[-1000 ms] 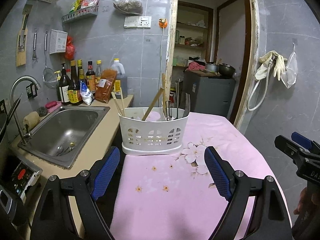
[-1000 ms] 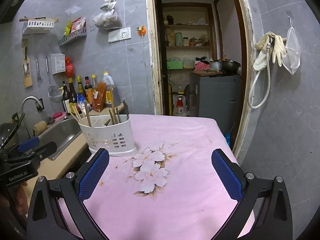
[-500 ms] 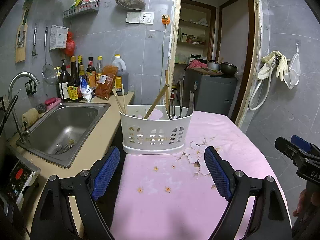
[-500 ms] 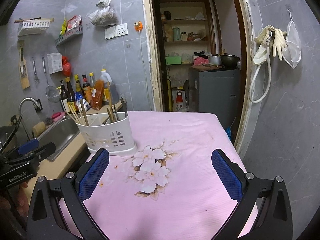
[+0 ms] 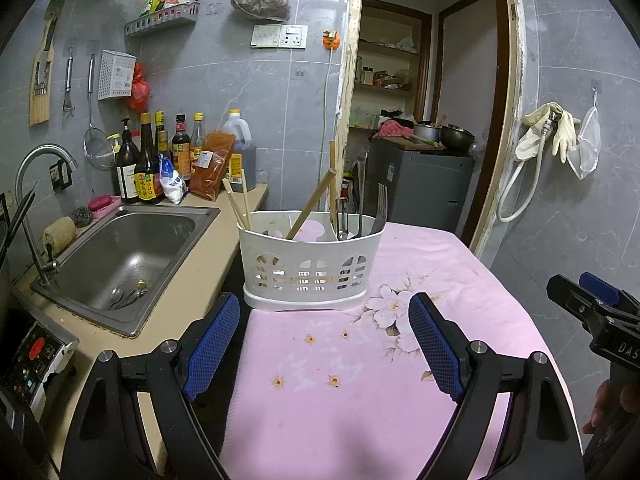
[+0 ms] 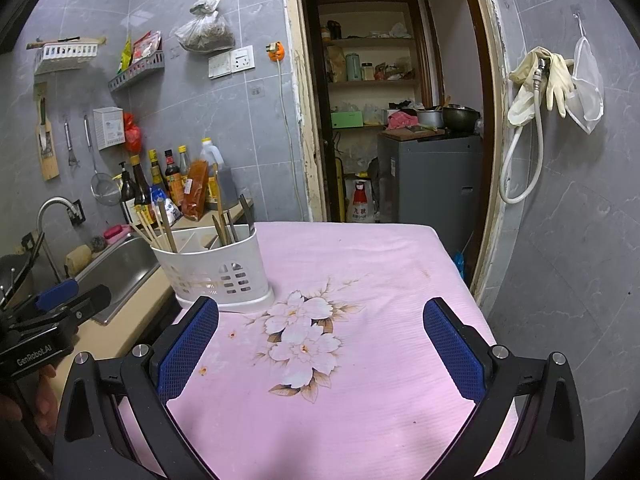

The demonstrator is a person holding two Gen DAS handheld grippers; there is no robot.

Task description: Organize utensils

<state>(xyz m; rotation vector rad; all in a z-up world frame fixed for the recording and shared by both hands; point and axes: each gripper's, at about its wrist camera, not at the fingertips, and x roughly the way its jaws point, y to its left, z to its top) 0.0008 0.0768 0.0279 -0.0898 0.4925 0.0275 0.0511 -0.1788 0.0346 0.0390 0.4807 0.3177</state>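
A white slotted utensil caddy (image 5: 310, 270) stands on the pink flowered tablecloth (image 5: 340, 392), with chopsticks (image 5: 240, 204) on its left side, a wooden handle (image 5: 310, 210) in the middle and a fork (image 5: 380, 208) with other metal utensils on the right. My left gripper (image 5: 324, 340) is open and empty, just in front of the caddy. My right gripper (image 6: 320, 344) is open and empty over the cloth, right of the caddy (image 6: 216, 268). Each gripper shows at the edge of the other's view.
A steel sink (image 5: 124, 256) with a few utensils in it lies left of the table, with a tap (image 5: 36, 200) and sauce bottles (image 5: 152, 160) behind. An open doorway (image 6: 396, 120) with a grey cabinet is at the back. The grey wall with a hose (image 6: 524, 152) is right.
Both grippers have tilted and lifted slightly, so the caddy sits a little lower in view. Both stay open and empty; nothing on the table has moved.
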